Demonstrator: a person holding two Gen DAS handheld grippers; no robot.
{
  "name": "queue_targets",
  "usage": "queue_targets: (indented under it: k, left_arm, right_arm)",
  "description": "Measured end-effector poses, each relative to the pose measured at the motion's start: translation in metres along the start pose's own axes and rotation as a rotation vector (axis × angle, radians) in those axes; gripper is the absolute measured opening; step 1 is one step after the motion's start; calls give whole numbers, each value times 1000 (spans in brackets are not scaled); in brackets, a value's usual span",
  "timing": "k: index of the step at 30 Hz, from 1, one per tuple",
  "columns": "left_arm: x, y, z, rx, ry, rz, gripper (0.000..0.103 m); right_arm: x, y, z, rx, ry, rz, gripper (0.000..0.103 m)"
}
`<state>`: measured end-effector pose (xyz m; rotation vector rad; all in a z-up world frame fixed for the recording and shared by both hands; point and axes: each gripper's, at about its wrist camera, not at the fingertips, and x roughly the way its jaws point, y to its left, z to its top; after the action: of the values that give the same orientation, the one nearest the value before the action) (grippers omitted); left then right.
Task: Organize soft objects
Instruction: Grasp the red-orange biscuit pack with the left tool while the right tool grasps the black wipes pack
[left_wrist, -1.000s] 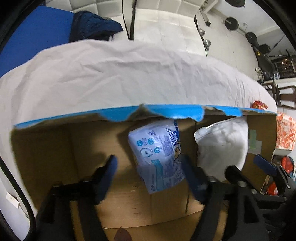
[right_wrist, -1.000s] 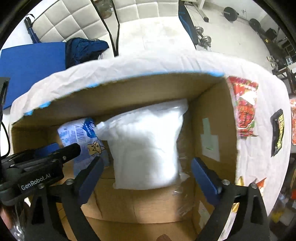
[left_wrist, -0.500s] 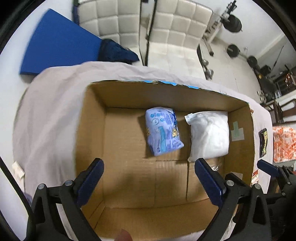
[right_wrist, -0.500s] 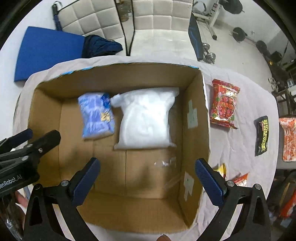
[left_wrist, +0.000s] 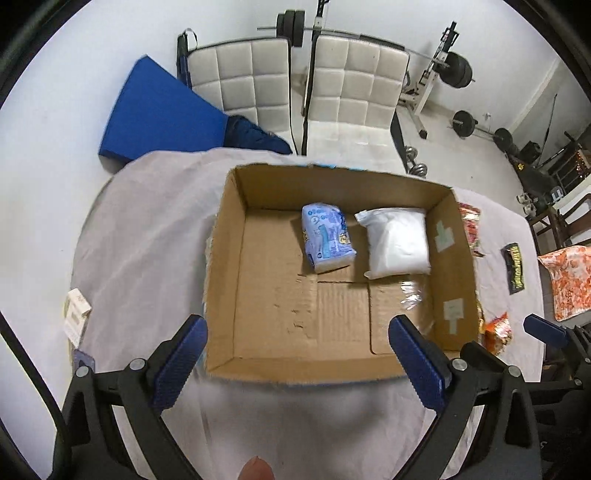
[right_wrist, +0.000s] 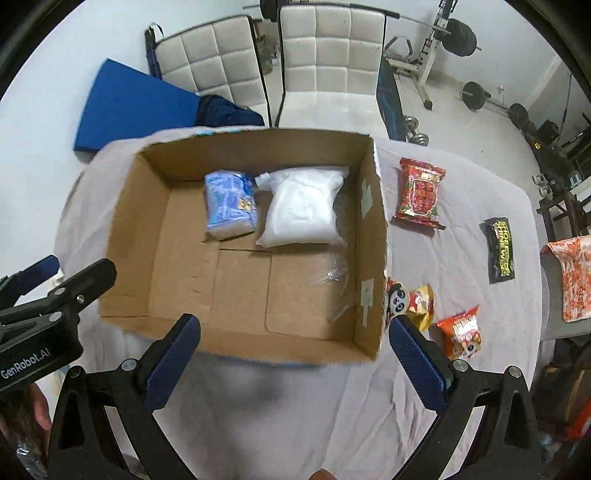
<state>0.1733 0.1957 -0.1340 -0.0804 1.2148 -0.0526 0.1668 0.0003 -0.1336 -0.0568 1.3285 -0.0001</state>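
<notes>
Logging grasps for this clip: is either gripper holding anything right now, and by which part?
Nothing is held. The left gripper and right gripper are both open and empty.

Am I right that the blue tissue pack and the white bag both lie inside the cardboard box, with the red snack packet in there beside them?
Not quite: the red snack packet lies on the tablecloth outside the cardboard box, as the right wrist view shows. The blue tissue pack and white bag are inside.

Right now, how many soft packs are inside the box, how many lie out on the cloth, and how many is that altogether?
In the box: 2 (blue pack, white bag)
On the cloth: 5 (red pack, black packet, panda pack, yellow pack, orange pack)
Total: 7
</notes>
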Motion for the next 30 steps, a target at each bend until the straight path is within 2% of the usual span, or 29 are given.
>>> queue_targets:
  k: [6,12,18,23,26,30]
  left_arm:
    - [-38,-5,-17,23,-57,19,100]
    - [-57,-10,-27,10,-63,14,100]
    - [-71,-41,-21,24,-79,-13,100]
    - [-69,-100,6,76,-74,-75,101]
    - [-57,-152,29,127,-64,-126,101]
    - [-19,-227,66,187,-11,-161,101]
  right_arm:
    - [-44,2,-23,-2,-63,17,103]
    - [-69,2,-40,-13,-85,45,103]
    - [-81,-13,-44,4,-85,93,103]
    - [-92,-71,-35,80,-78,109,103]
    - [-94,-132,-25,163,-76,78,103]
    - [-83,-226,-7,263,-64,-19,103]
